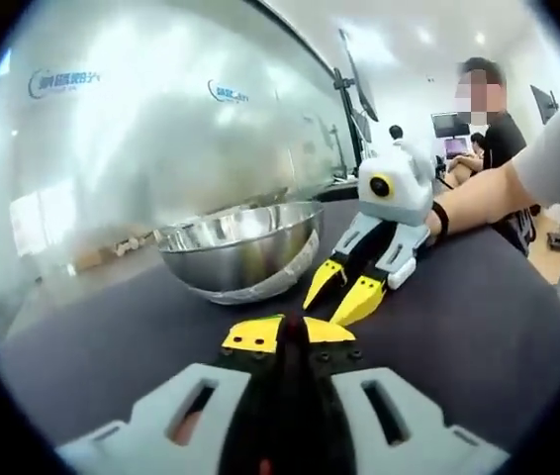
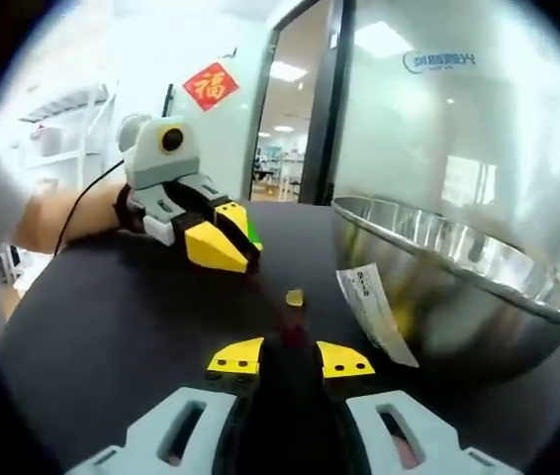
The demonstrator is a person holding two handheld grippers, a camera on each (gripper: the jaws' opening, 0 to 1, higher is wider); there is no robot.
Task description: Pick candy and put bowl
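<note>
A steel bowl (image 1: 243, 242) (image 2: 458, 287) with a white label stands on the black table (image 1: 458, 327). One small yellow candy (image 2: 295, 297) lies on the table just left of the bowl, ahead of my right gripper (image 2: 290, 358), whose yellow tips stand a little apart with nothing between them. Seen from the other side, that right gripper (image 1: 326, 312) points down at the table beside the bowl. My left gripper (image 1: 290, 332) has its tips close together. From the right gripper view, the left gripper (image 2: 248, 252) hovers above the table with a green candy (image 2: 252, 233) between its jaws.
A frosted glass wall (image 1: 161, 129) runs behind the bowl. A person (image 1: 498, 139) sits at the far end of the table. An open doorway (image 2: 290, 129) and shelves (image 2: 62, 139) lie beyond the table's far edge.
</note>
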